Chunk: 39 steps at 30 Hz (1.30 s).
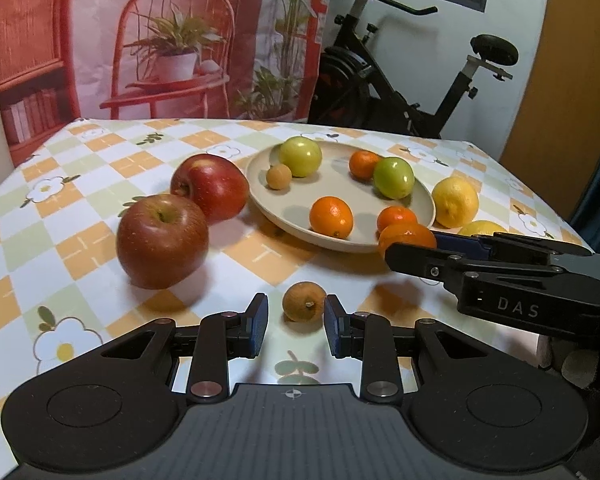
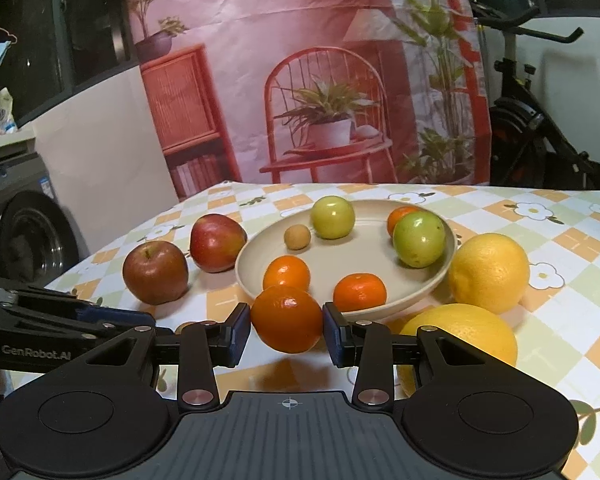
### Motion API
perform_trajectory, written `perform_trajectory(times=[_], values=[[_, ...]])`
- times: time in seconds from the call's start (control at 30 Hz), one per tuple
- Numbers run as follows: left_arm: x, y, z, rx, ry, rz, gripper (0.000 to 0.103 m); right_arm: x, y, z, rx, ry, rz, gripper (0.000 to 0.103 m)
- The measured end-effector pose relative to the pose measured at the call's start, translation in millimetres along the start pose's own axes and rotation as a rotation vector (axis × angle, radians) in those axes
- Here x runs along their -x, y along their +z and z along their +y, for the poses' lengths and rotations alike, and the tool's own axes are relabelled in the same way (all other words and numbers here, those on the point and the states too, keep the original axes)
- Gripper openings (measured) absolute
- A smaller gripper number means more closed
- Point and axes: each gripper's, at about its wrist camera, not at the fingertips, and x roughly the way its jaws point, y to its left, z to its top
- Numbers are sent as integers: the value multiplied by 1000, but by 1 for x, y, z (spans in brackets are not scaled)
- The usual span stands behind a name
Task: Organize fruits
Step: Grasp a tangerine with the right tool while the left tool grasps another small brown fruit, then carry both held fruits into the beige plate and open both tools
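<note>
My right gripper (image 2: 287,330) is squeezing an orange mandarin (image 2: 287,319) between its two blue pads, and the fruit looks lifted a little off the table, just in front of the plate (image 2: 260,280). My left gripper (image 1: 296,326) is spread apart around a small brown fruit (image 1: 304,301) that sits on the checkered tablecloth (image 1: 80,248). The right pad looks like it is touching the fruit, and the left pad has a gap, so it is not held yet. The plate already has two green fruits, three small oranges and one more little brown fruit (image 1: 278,176) in it. Two red apples (image 1: 162,240) wait to the left of the plate, and two yellow lemons (image 2: 488,272) wait to the right. I think the mandarin is soft and light, so I must squeeze gently or the skin will dent. It is round and smooth, so I hold it across the widest part so it cannot pop out. The brown fruit looks tiny, light and rough, and it may roll away. I would close on its middle, slowly.
</note>
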Motion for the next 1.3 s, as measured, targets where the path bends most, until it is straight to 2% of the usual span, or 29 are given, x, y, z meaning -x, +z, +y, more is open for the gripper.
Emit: perform_trajectory(times=[0.4,0.53,0.63,0.93,1.3], values=[[-21,6,5,41,-40,27,33,0,0,0,0,2,3,36],[-24,4,1,25,-39,20,33,-1,0,1,1,2,6,36],[-21,3,4,40,-46,6,28,-2,-1,2,1,4,8,36],[-10,-4,12,82,-13,-8,28,-4,-1,2,2,7,17,36],[-7,-9,5,45,10,-12,29,-4,0,2,2,7,18,36]])
